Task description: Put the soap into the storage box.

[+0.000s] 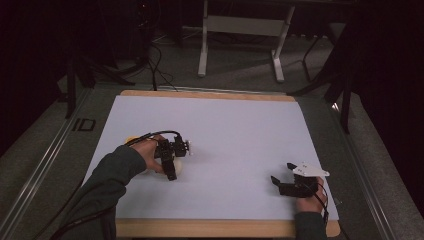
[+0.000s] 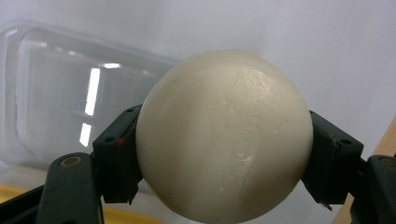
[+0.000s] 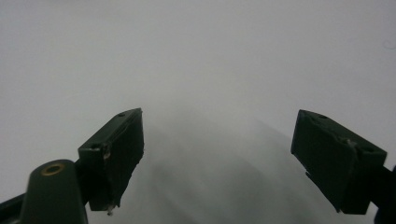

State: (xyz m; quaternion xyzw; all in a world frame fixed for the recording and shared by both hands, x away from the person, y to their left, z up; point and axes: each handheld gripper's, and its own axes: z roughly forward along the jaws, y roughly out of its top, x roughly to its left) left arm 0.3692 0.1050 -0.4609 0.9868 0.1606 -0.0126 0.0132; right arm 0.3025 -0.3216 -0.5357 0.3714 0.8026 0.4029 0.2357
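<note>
We see the left gripper [image 2: 224,154] clamped on a cream-white ball [image 2: 224,135], one jaw pressing each side of it, over the left part of the white sheet [image 1: 225,130] that covers the table. Just beyond the ball lies a clear plastic container [image 2: 60,98], with a bit of yellow at its near edge. The right gripper [image 3: 219,158] rests near the sheet's near right corner, well apart from the ball, its jaws spread wide with nothing between them.

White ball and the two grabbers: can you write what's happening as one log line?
left gripper: shut on white ball | right gripper: open, over white sheet | clear lid: behind ball
</note>
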